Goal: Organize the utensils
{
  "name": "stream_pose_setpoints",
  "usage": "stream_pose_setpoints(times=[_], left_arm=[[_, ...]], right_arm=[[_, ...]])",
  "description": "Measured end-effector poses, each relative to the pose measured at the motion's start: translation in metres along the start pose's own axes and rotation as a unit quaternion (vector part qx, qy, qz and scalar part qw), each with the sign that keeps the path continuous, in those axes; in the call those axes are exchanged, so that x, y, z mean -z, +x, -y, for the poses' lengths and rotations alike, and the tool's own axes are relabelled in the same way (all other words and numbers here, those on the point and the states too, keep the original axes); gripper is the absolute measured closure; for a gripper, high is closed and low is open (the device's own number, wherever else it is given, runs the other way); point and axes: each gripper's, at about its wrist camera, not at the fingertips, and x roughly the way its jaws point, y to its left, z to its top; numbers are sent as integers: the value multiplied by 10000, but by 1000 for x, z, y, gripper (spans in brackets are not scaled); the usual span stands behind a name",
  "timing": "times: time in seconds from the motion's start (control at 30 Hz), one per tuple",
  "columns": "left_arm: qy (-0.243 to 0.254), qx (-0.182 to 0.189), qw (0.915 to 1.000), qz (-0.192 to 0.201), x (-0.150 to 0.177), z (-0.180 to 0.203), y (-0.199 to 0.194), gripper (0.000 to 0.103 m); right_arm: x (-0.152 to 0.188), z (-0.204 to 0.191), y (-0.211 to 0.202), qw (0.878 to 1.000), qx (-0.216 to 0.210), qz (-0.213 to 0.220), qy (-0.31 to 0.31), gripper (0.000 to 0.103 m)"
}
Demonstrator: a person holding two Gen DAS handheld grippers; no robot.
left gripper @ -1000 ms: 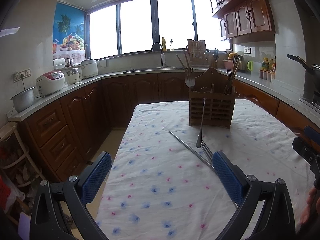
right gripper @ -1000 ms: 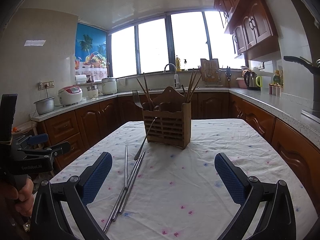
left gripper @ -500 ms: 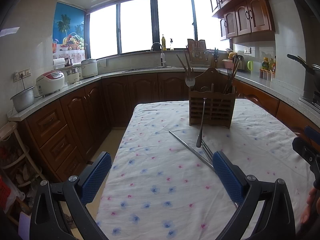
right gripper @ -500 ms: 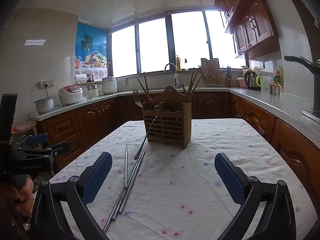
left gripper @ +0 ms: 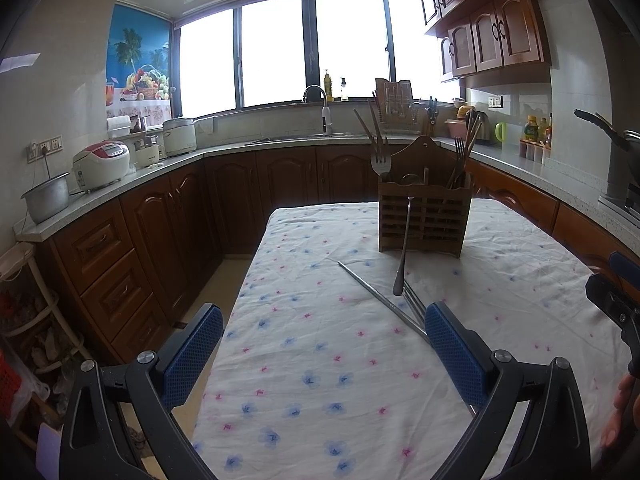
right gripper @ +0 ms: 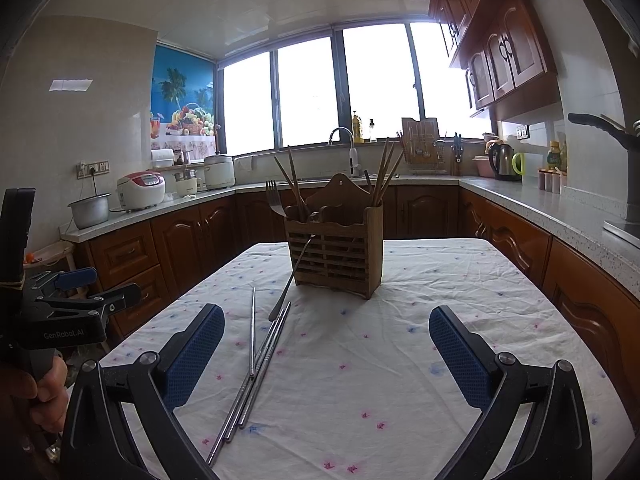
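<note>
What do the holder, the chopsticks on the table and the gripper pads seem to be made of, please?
Holder: brown slatted wood, by its grain and matt look. Chopsticks: probably stainless steel, thin, grey, shiny. Pads: likely rubber or plastic, blue, with a dotted grip texture.

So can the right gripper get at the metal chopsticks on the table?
Probably yes: the right gripper is open and the chopsticks lie bare on the tablecloth just ahead, with nothing between.

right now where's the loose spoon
In both wrist views, the spoon leans against the front of the wooden holder, handle tip on the tablecloth beside the metal chopsticks.
</note>
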Motion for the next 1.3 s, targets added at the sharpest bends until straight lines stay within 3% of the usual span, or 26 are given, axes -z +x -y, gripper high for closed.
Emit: stream_pose_setpoints(times=[1.3], left_arm=[[-38, 12, 10000, -31, -4, 0, 2, 1]], right_arm=[[-6, 6, 1, 10000, -12, -7, 19, 0]])
